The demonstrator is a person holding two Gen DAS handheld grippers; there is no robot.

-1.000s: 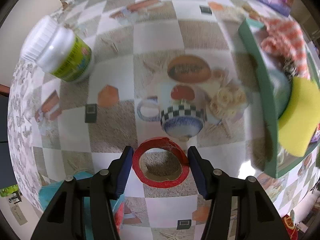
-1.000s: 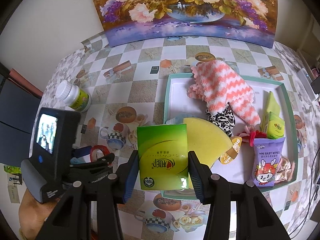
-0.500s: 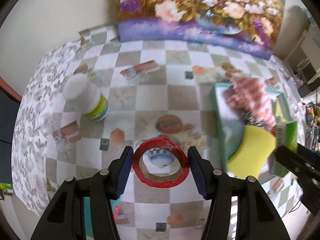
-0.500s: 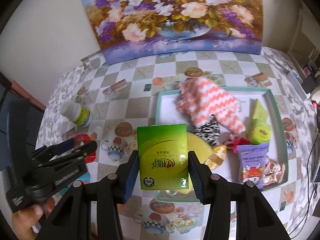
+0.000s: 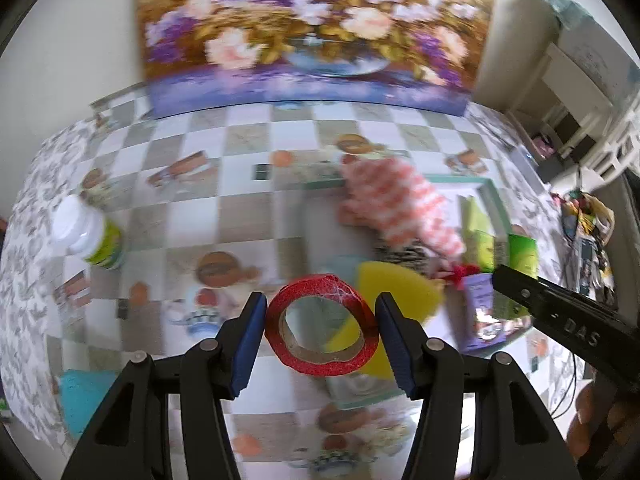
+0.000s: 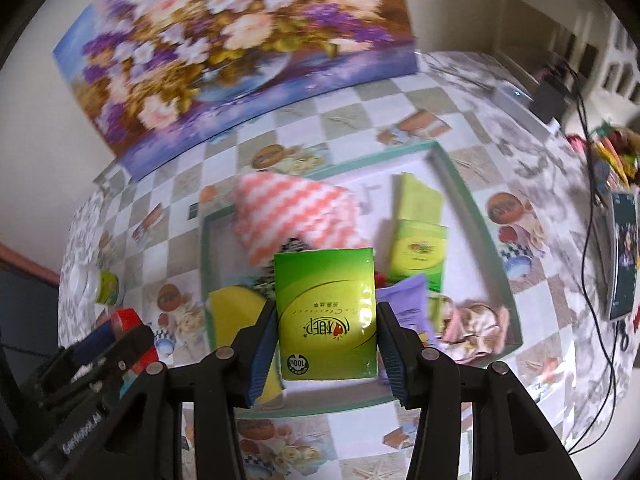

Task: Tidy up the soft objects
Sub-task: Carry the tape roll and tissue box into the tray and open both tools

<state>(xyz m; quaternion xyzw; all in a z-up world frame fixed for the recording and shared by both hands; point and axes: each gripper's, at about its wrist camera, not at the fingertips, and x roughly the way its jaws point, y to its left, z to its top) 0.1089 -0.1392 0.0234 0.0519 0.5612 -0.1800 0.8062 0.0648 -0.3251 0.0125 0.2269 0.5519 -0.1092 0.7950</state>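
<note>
My left gripper [image 5: 320,332] is shut on a red tape roll [image 5: 322,322], held in the air over the near left corner of the green-rimmed tray [image 5: 492,200]. My right gripper [image 6: 326,344] is shut on a green tissue pack [image 6: 326,312], held above the tray [image 6: 460,184]. In the tray lie a pink-and-white zigzag cloth [image 6: 288,212], a yellow sponge [image 6: 232,308], green packs [image 6: 418,248], a purple wipes pack [image 6: 404,300], a black-and-white scrunchie and a pinkish scrunchie [image 6: 476,320]. The right gripper shows at the right of the left wrist view [image 5: 560,312].
A white bottle with a green label [image 5: 90,236] stands on the checkered tablecloth left of the tray. A flower painting [image 5: 312,32] leans on the wall behind. Something teal [image 5: 80,396] lies at the near left. Cables and a phone [image 6: 622,256] lie right of the tray.
The left gripper has risen with the tape roll and moved right, toward the tray. The right gripper has moved right over the tray and rolled, still holding the tissue pack.
</note>
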